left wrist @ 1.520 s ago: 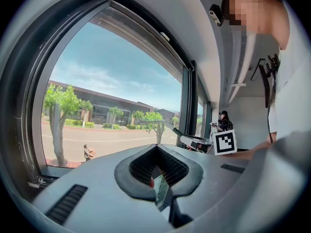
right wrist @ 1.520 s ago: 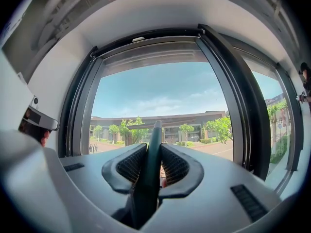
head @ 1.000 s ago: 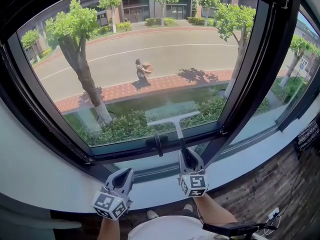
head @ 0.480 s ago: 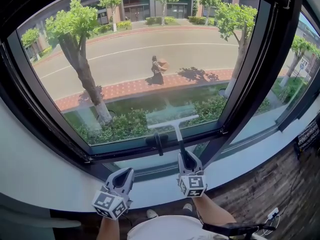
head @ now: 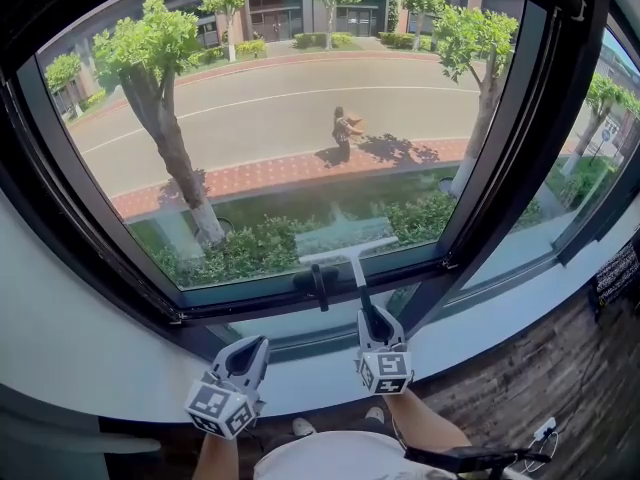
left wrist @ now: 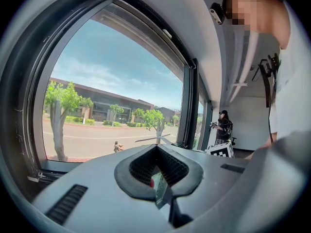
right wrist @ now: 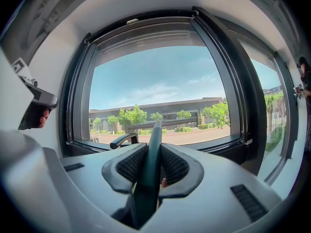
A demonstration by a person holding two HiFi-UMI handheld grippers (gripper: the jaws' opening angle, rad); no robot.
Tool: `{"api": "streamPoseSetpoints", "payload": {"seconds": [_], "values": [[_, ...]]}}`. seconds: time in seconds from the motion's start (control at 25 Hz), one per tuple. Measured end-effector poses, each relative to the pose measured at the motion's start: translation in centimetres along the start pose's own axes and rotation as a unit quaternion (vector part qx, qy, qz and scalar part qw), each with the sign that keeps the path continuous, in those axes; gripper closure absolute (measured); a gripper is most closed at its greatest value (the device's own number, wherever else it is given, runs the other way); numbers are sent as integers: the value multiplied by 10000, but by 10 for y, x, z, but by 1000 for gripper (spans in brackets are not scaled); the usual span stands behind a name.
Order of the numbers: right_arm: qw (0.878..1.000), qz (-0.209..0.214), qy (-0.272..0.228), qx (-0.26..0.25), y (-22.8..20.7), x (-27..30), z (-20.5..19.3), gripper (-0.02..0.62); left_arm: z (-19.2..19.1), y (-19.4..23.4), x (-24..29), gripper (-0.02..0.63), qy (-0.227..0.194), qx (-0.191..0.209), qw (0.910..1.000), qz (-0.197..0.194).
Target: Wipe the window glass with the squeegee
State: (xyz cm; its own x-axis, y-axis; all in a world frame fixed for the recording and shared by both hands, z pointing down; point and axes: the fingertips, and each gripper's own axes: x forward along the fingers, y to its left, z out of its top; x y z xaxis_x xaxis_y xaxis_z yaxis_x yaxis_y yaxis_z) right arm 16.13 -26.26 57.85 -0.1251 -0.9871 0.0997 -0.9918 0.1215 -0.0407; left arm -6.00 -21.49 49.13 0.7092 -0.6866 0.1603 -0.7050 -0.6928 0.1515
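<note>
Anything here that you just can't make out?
- Head view: whether the squeegee blade touches the window glass or hovers off it; the steep angle hides any gap.
- Right gripper view: the squeegee handle's lower end, buried in the right gripper, between its jaws.
- Head view: what the passer-by outside carries; too small.

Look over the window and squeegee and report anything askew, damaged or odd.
Nothing looks damaged or spilled. Only the squeegee, held in the right gripper, sits slightly askew: its blade tilts on the window glass, right end higher, low on the pane.
</note>
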Motion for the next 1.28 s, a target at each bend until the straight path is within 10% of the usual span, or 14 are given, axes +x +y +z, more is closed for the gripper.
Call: {"api": "streamPoseSetpoints", "payload": {"seconds": [0.88,1.28], "values": [[9948,385,-900,-290,40,-53,97,495,-27,33,-25,588,-10,-150,9998,142],[9835,937,-1531,-216,16,-100,148,495,-14,-36,-26,588,-49,31,9990,441]]}}
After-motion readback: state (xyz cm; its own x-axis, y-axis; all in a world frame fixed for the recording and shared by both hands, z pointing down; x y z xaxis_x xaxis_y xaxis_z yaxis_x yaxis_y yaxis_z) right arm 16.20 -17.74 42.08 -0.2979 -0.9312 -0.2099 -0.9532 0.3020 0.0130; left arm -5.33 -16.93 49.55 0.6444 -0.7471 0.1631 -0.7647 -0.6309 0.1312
